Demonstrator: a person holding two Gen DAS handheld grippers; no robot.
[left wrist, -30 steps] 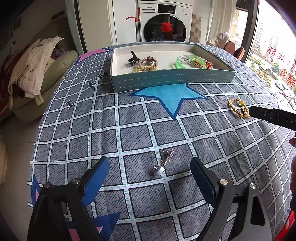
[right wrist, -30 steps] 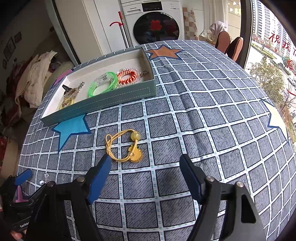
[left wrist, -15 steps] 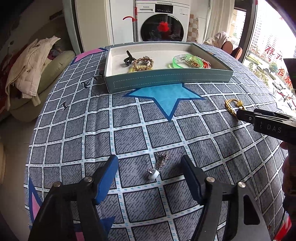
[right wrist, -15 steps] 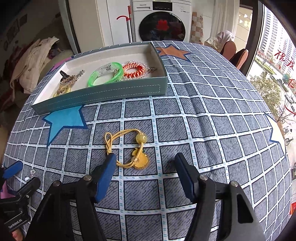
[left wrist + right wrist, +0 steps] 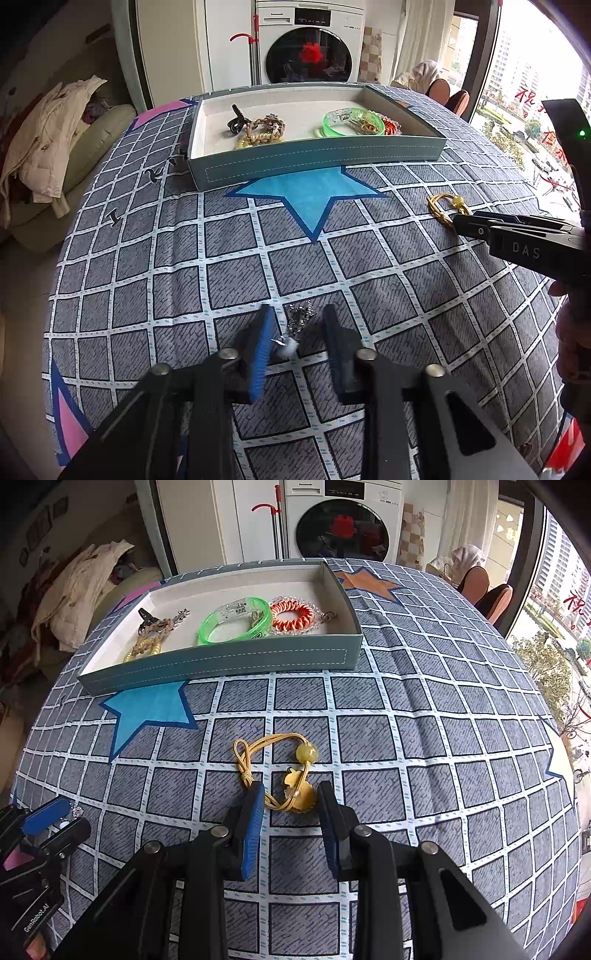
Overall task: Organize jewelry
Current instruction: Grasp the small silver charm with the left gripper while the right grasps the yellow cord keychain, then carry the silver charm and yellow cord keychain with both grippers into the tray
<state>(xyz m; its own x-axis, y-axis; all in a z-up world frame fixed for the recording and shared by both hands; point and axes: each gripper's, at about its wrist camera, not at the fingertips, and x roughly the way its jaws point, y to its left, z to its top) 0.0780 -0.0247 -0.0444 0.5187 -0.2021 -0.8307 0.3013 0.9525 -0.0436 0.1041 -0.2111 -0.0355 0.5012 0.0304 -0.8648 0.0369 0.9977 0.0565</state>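
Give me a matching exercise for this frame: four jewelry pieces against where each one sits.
Things:
1. green bangle
2. yellow cord bracelet
3. silver earring
4. orange coil band

Places:
A. on the cloth, between the left tool's fingers
B. in the tray, its right end
C. on the cloth, between the right tool's fingers
D. in the tray, middle

Pairs: 1-D, 2-C, 3-A, 4-B

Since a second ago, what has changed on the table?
Both jaws are closing: the left gripper around the silver earring, the right gripper around the yellow cord bracelet, neither lifted yet. The tray and its jewelry stayed put.
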